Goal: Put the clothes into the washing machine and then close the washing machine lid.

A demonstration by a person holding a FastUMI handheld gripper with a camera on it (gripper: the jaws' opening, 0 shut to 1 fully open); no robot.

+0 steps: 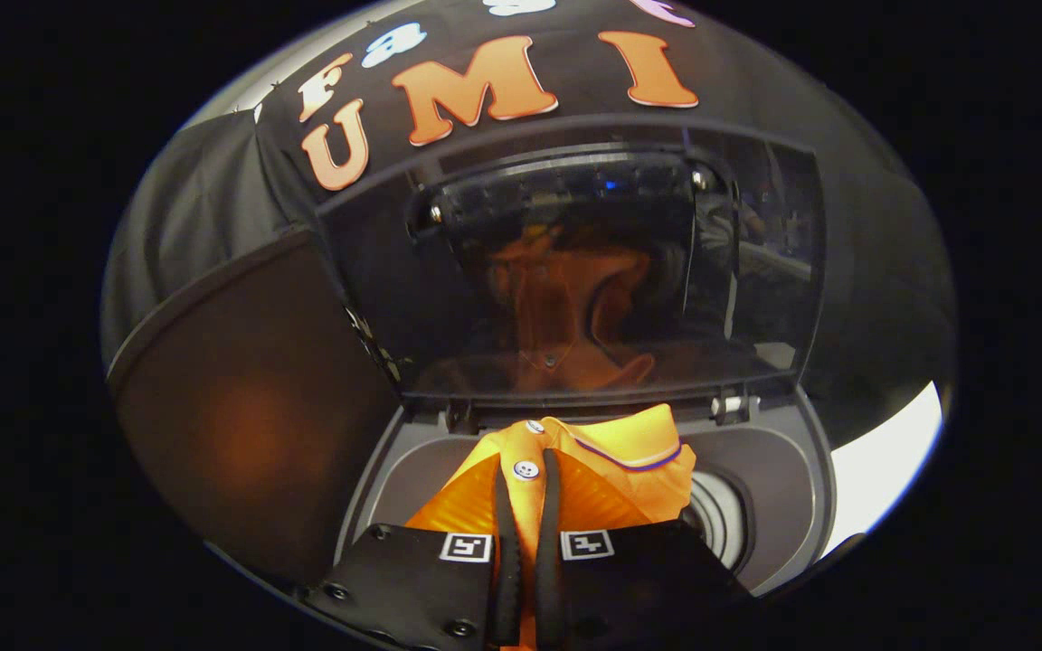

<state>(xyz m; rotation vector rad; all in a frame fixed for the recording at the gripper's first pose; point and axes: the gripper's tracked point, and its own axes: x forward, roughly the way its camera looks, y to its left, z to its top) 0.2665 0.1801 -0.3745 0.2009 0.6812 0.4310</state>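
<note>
An orange shirt (607, 461) with white buttons and a collar trimmed in a thin dark stripe hangs bunched between my fingers. My gripper (528, 475) is shut on the shirt's buttoned front, holding it over the grey top opening (761, 470) of the washing machine. To the right of the shirt the drum (715, 524) shows down inside the opening. The dark glass lid (593, 271) stands raised upright behind the opening, and the orange shirt is mirrored in it.
The lid's hinge (729, 405) sits at the back rim of the opening. A dark panel (241, 425) stands close on the left of the machine. Black cloth hangs behind the lid. A pale surface (887, 457) lies to the right of the machine.
</note>
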